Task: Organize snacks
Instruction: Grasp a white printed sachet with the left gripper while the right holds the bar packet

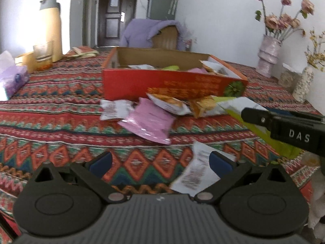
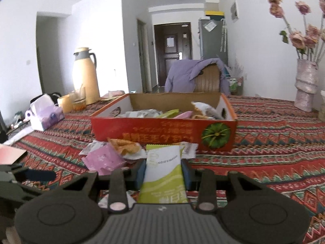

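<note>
A red cardboard box (image 1: pixel 154 83) (image 2: pixel 162 129) stands open on the patterned tablecloth, with several snack packets lying inside it. More packets are heaped against its near side: a pink packet (image 1: pixel 149 123) (image 2: pixel 102 159), orange ones (image 1: pixel 170 101) (image 2: pixel 126 145) and a white one (image 1: pixel 113 109). My right gripper (image 2: pixel 163 171) is shut on a green and white snack packet (image 2: pixel 163 174) (image 1: pixel 262 128), held above the cloth just short of the box. My left gripper (image 1: pixel 160 161) is open over the cloth, and a white packet (image 1: pixel 195 174) lies by its right finger.
A yellow thermos jug (image 1: pixel 50 28) (image 2: pixel 85 75), a glass (image 1: pixel 43 56) and a purple tissue pack (image 1: pixel 12 75) (image 2: pixel 45 116) stand at the back left. A vase of dried flowers (image 1: pixel 268 55) (image 2: pixel 305 85) is at the back right. A chair with a purple garment (image 2: pixel 195 75) is behind the table.
</note>
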A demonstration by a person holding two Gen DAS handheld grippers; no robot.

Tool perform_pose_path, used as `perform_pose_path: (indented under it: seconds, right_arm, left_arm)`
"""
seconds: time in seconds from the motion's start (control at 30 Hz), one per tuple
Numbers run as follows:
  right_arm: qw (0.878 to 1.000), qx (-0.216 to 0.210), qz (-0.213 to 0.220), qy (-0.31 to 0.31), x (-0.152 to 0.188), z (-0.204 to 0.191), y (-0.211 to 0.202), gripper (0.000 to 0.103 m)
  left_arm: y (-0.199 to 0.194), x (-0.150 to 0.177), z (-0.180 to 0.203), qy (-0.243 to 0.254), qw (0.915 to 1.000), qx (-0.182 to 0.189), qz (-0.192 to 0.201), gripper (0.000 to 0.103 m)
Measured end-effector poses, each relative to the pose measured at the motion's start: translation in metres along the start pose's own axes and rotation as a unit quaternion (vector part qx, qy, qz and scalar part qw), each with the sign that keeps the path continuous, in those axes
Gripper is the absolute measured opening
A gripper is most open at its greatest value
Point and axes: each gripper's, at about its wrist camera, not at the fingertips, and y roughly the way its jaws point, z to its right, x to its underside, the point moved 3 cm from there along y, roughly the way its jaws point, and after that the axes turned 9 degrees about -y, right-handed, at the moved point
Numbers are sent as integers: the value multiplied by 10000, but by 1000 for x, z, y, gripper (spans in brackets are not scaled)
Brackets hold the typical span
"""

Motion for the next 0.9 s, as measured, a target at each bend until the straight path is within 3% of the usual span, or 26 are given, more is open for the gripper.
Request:
perform_pose_path:
  seconds: [0.43,0.63,0.7,0.8,0.9]
  right_arm:
    - [9997,20,47,234,17,24,-7,36]
    - [9995,24,96,283,19,28,-10,36]
    - [9995,26,92,298,20,29,-10,36]
    - [9995,26,92,311,21,29,-10,36]
    - [9994,28,109,313,21,29,-11,36]
  left_arm:
    - [24,20,38,417,9984,-152,-357,99]
    - [25,22,49,577,9977,-194,-286,73]
    - [23,22,52,631,9976,-178,-243,53]
    - [22,22,56,725,9970,-142,-209,44]
    - [21,22,55,729,9970,-193,-192,42]
